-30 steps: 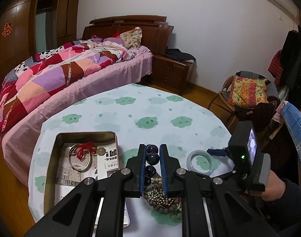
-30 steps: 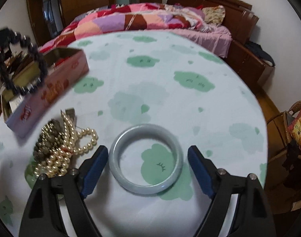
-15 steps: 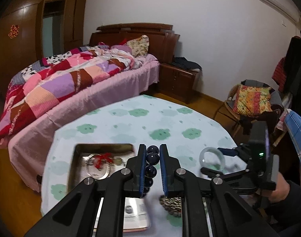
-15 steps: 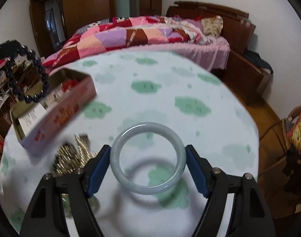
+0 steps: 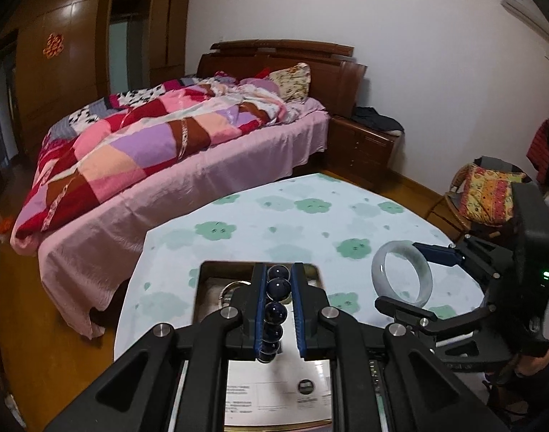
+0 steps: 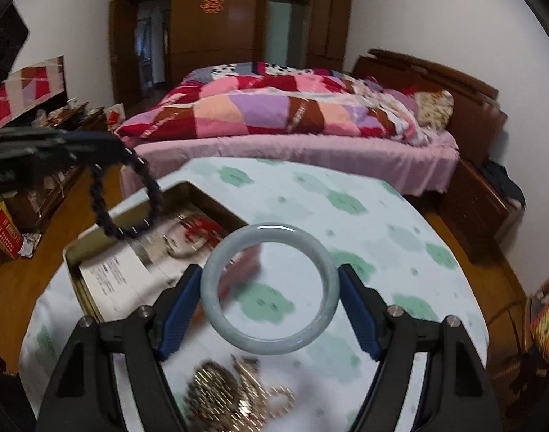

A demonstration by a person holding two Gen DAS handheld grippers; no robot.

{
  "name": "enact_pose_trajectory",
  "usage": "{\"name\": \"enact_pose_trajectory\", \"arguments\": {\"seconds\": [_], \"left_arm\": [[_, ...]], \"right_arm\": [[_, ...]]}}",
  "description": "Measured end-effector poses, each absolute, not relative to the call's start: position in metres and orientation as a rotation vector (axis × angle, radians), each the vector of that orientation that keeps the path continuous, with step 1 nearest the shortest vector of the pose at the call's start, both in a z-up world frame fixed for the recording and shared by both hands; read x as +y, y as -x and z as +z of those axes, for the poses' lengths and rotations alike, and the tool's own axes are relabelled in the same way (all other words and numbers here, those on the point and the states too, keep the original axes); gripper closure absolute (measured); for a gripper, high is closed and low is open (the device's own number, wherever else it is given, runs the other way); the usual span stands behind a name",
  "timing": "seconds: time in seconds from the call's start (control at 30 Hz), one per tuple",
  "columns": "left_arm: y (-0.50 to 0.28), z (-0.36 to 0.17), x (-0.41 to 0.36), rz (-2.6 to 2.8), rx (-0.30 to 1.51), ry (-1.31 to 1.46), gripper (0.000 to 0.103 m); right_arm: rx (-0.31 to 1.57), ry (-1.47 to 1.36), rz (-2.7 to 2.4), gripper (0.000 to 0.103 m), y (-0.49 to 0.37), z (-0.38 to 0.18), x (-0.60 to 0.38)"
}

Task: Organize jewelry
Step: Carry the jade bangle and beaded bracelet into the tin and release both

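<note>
My left gripper is shut on a dark bead bracelet and holds it in the air above the open metal tin; the bracelet hangs as a loop in the right wrist view. My right gripper is shut on a pale grey-green jade bangle, lifted off the table to the right of the tin. The bangle also shows in the left wrist view. The tin holds a silver bangle with red string and papers.
A heap of pearl and bead necklaces lies on the round table with a cloud-print cloth, just in front of the right gripper. A bed stands beyond the table, a chair with a cushion at the right.
Both grippers have risen from the table. The right gripper closed on the jade bangle and lifted it. The left gripper carried the bead bracelet up and over the tin.
</note>
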State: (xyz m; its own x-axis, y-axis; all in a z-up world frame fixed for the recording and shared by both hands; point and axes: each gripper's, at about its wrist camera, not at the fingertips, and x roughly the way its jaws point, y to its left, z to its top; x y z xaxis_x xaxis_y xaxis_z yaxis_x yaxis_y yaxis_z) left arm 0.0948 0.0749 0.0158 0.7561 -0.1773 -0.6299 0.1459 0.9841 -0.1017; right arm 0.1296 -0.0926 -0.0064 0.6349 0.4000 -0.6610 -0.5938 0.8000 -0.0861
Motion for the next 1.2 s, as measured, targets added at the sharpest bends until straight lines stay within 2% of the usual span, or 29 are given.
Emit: {"name": "enact_pose_trajectory", "arguments": {"seconds": [0.57, 1.2], "left_arm": [[-0.136, -0.019, 0.103, -0.159, 0.758, 0.087, 0.090], [-0.165, -0.054, 0.110, -0.124, 0.827, 0.046, 0.090]], "right_arm": [[0.684, 0.412, 0.655, 0.025, -0.148, -0.039, -0.021], [0.744, 0.500, 0.618, 0.025, -0.160, -0.069, -0.003]]}}
